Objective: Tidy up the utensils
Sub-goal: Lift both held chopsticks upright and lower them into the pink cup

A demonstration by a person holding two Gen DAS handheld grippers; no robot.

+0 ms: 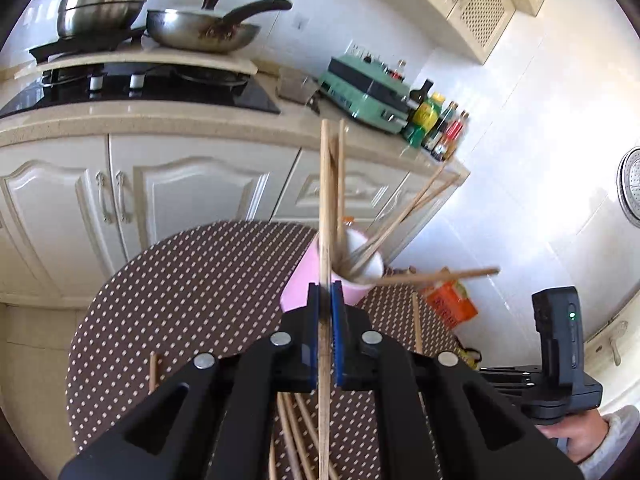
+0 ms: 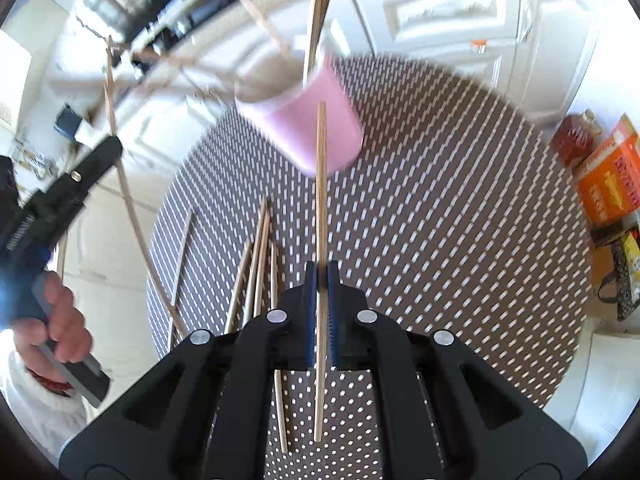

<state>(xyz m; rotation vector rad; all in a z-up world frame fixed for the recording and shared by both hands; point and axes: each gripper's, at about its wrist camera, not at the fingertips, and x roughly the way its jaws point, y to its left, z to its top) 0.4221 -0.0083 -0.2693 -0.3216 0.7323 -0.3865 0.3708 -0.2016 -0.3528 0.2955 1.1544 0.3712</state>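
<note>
Both grippers grip chopsticks now. The left gripper (image 1: 327, 294) is clamped tight on one chopstick (image 1: 325, 208) that stands nearly upright before the pink cup (image 1: 332, 280); the right gripper (image 2: 321, 276) is closed on another chopstick (image 2: 321, 184) pointing toward the same cup (image 2: 316, 120). The cup stands on the dotted table (image 1: 192, 300) and already has several sticks fanned out of it. More loose chopsticks (image 2: 256, 264) lie on the table just left of the right gripper.

To do this step well, I would bring each stick over the cup's mouth tip-down, clear of the splayed sticks, and release only once the tip is well inside, one hand at a time so the sticks do not cross.

The cup's inside is hidden, so its free room is unclear. The right view is motion-blurred, smearing the cup's rim. Gripper bodies cover the held sticks' lower ends and part of the loose pile.
</note>
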